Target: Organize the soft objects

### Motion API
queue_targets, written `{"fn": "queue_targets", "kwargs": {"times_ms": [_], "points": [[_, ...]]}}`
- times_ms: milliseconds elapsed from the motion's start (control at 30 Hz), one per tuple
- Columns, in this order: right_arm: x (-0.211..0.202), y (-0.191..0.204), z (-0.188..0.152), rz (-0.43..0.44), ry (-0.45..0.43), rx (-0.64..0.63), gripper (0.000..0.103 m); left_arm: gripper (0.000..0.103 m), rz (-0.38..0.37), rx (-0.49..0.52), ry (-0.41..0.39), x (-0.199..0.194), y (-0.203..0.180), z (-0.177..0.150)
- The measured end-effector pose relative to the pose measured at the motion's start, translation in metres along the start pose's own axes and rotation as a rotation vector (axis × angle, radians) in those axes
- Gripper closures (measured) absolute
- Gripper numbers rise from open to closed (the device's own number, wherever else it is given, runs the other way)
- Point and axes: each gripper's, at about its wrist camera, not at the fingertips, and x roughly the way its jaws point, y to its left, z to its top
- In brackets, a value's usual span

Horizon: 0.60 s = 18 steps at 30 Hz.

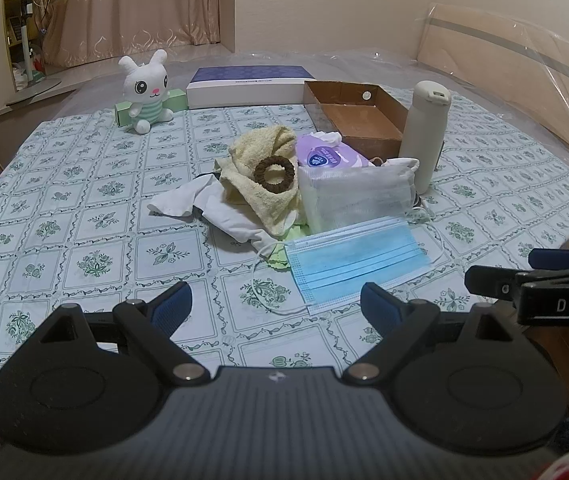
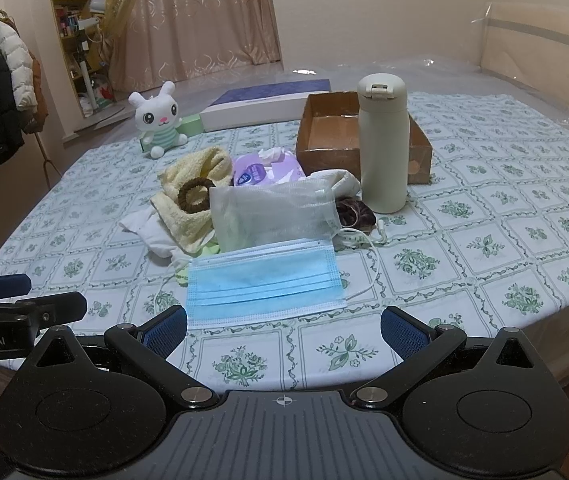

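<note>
Both claws, left claw (image 1: 276, 304) and right claw (image 2: 283, 326), spread empty before one face mask (image 2: 264, 282), one towel (image 1: 260, 168), one scrunchie (image 1: 274, 174).

White letters "DAS" stand on the side of the right gripper (image 1: 498, 276) at the edge of the left wrist view, and "Robot.AI" (its start cut off by the frame) stands on the left gripper (image 2: 24, 294) in the right wrist view. The purple wipes pack (image 1: 330, 152) carries a blue shield logo; its print is too small to read.
</note>
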Motion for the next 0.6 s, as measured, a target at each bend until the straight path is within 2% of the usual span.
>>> {"fn": "queue_targets", "kwargs": {"times_ms": [600], "points": [[0.0019, 0.0016, 0.0018, 0.000, -0.001, -0.002, 0.000, 0.013, -0.001, 0.000, 0.001, -0.0002, -0.0008, 0.0006]]}}
